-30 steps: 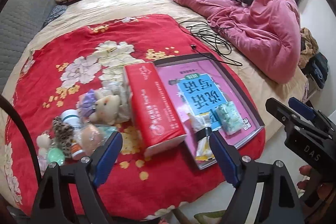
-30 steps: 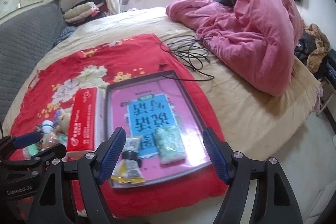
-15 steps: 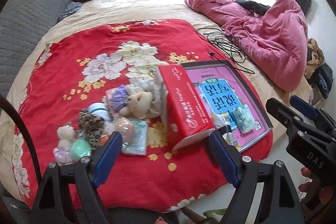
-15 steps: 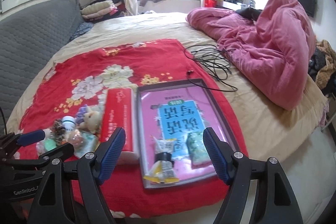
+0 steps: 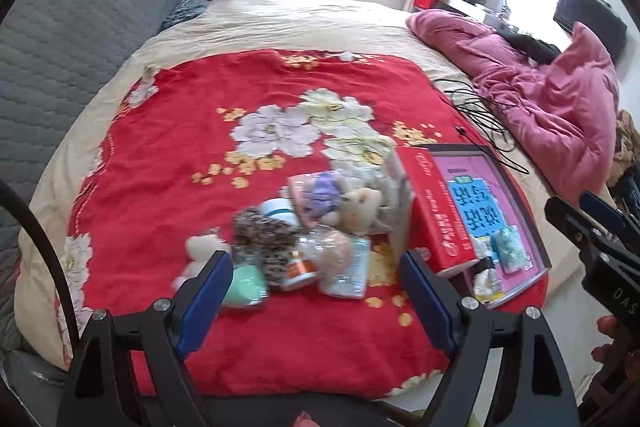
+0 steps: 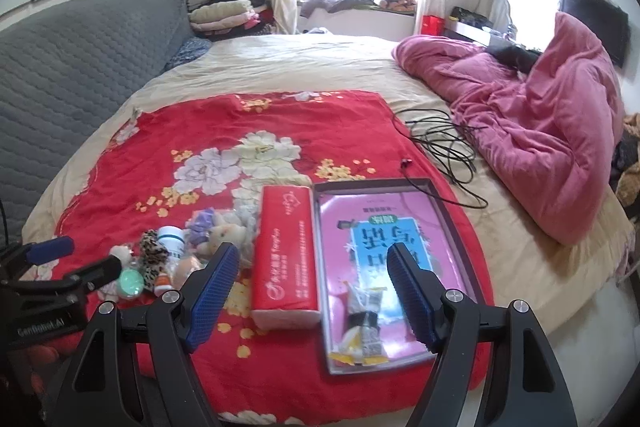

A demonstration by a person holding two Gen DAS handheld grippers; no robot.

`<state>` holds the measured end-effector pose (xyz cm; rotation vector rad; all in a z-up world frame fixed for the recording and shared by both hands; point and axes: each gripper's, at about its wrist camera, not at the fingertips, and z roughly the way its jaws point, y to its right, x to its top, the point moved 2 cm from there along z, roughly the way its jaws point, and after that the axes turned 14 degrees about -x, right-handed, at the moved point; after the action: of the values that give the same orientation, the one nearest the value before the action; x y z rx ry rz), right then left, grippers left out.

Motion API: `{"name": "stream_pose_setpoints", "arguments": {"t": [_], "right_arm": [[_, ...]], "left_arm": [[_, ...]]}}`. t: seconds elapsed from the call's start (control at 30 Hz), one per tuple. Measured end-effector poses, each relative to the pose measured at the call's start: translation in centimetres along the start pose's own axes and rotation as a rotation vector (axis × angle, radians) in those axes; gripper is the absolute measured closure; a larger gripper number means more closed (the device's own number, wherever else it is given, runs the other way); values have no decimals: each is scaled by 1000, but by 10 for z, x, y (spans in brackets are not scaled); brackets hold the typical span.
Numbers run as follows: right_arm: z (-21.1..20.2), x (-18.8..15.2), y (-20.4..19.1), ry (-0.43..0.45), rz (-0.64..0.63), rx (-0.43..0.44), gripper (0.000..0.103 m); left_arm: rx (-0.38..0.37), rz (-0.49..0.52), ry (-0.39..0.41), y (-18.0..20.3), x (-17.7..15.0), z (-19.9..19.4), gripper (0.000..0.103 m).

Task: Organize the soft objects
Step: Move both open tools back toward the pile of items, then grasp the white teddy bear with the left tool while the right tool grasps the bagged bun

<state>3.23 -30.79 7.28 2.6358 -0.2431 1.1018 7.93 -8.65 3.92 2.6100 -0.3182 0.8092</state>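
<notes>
A pile of small soft things lies on the red flowered blanket (image 5: 200, 147): a beige plush bear (image 5: 362, 205), a leopard-print scrunchie (image 5: 262, 231), a mint pad (image 5: 244, 281), a white plush (image 5: 200, 247) and a white jar (image 5: 278, 209). The pile also shows in the right wrist view (image 6: 180, 251). A red tissue pack (image 6: 286, 247) lies beside a dark tray (image 6: 456, 223) with a pink book and snack packets (image 6: 362, 327). My left gripper (image 5: 316, 303) is open and empty just before the pile. My right gripper (image 6: 314, 291) is open and empty above the tissue pack and tray.
A pink quilt (image 6: 540, 131) is heaped at the right of the bed. Black cables (image 6: 444, 143) lie on the beige sheet beside the blanket. A grey padded headboard (image 6: 72, 67) runs along the left. The bed edge is right below both grippers.
Both grippers have swung left and pulled back a little; the soft pile now sits between the left gripper's fingers in view, and the tray has slid right. Both stay open.
</notes>
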Motion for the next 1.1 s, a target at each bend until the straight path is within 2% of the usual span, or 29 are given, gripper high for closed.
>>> {"name": "stream_pose_setpoints", "arguments": {"t": [0.3,0.53,1.1], "right_arm": [[-3,14,-25,12,-38,25,25],[-1,18,-45,13,-59,54,25],[28,-12,-116,-51,-209,151,25]], "left_arm": [[37,-59,20,-47,-3,-20,18],[73,-108,5,-82,-12,-25,18],[83,-219,-113,-140,-58,9,18]]}}
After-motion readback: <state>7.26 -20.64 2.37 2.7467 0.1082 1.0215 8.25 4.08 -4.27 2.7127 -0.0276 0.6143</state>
